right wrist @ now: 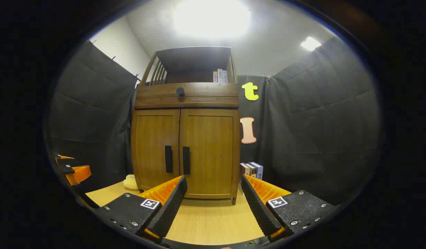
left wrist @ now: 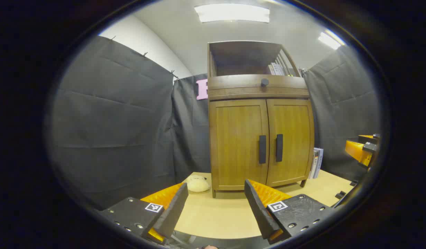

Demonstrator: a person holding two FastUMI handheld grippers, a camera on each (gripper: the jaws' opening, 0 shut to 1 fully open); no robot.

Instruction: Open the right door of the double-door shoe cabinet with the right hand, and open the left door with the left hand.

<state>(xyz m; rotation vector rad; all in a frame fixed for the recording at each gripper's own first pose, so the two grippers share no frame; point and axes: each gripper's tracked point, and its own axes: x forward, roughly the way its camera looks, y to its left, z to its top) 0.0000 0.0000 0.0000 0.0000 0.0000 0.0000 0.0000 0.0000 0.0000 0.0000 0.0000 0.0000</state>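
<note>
Bright ceiling panels [left wrist: 232, 13] glare overhead; fisheye edges bend.

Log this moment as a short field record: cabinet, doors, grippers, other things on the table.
cabinet: wooden shoe cabinet standing on the table
left door: closed
right door: closed
left gripper: open, short of the cabinet, holding nothing
right gripper: open, short of the cabinet, holding nothing
beside cabinet: books on one side, pale soft object on the other

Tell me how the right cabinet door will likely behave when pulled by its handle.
The right door looks like rigid wood, so it should swing stiffly. Its slim vertical handle may offer little grip. The cabinet stands tall on short legs and might shift.
</note>
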